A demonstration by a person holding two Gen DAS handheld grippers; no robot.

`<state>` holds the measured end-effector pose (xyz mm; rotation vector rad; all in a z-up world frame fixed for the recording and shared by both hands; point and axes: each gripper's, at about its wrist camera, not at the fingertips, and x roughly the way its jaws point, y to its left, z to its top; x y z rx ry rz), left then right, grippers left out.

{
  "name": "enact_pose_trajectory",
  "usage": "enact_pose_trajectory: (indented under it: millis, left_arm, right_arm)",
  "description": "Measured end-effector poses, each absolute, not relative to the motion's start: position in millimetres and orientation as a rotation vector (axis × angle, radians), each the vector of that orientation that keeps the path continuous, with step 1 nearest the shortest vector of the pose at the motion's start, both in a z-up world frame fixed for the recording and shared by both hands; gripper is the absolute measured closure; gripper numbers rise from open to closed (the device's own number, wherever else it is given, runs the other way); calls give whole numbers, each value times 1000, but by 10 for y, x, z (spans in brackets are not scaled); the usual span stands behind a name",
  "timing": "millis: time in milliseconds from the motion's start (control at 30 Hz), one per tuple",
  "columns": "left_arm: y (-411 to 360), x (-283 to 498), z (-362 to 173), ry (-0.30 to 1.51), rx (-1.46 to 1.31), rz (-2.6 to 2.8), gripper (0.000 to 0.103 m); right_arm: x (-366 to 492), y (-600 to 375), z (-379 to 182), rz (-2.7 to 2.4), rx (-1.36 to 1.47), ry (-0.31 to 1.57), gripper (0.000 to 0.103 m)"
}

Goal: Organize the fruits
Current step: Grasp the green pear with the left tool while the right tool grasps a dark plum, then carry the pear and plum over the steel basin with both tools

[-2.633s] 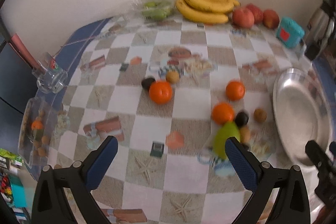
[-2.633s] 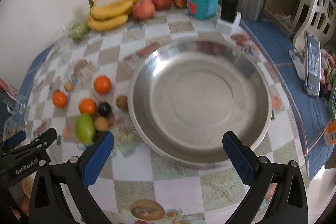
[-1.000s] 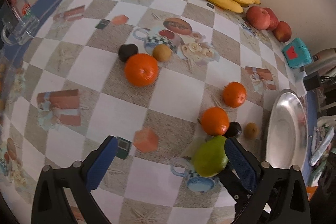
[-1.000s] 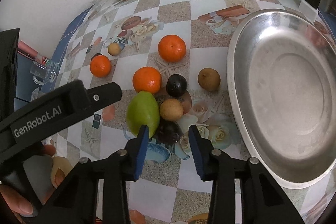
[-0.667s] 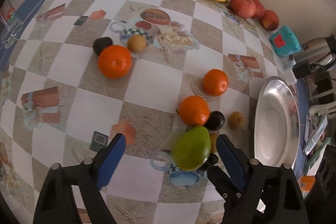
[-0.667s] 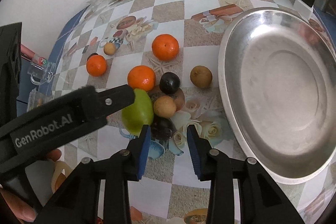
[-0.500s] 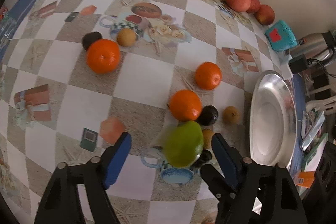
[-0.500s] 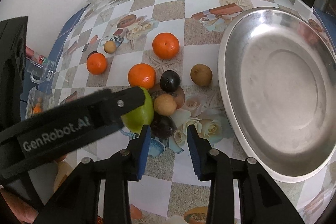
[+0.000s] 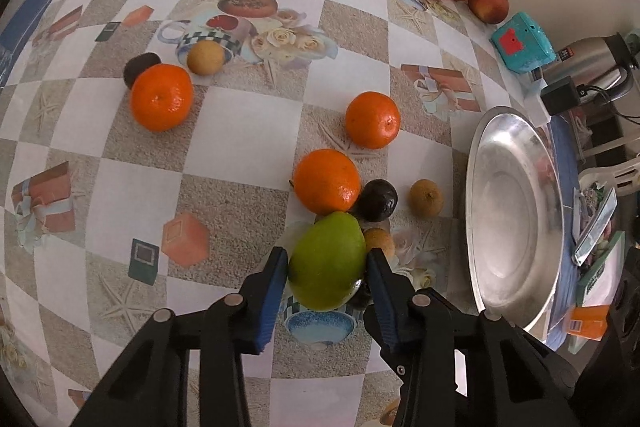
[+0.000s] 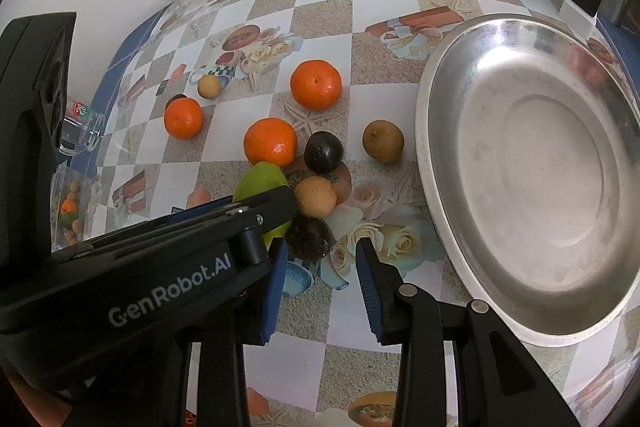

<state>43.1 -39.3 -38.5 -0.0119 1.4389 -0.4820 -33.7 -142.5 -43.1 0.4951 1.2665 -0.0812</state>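
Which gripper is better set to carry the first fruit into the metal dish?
Left. The left gripper has just been closing, and its pads now flank the green mango. The right gripper hovers nearer the metal dish, but the dark fruit lies just past its fingertips.

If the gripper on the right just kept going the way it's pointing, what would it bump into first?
Probably the dark round fruit just ahead of the right gripper, in line with the gap between its fingers. Depth is hard to judge, so it might meet the patterned tablecloth instead.

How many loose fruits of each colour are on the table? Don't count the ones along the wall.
Orange fruits: 3
Green fruit: 1
Dark fruits: 3
Tan fruits: 3
Total: 10
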Motion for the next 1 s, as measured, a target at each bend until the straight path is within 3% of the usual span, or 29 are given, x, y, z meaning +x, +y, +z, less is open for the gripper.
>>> enact_pose_trajectory:
  millis: [1000]
  left_arm:
    - [72,642,-299,1382,-113,-292,60]
  right_arm:
    - [-165,-1252,-547,-48,419,1279,69]
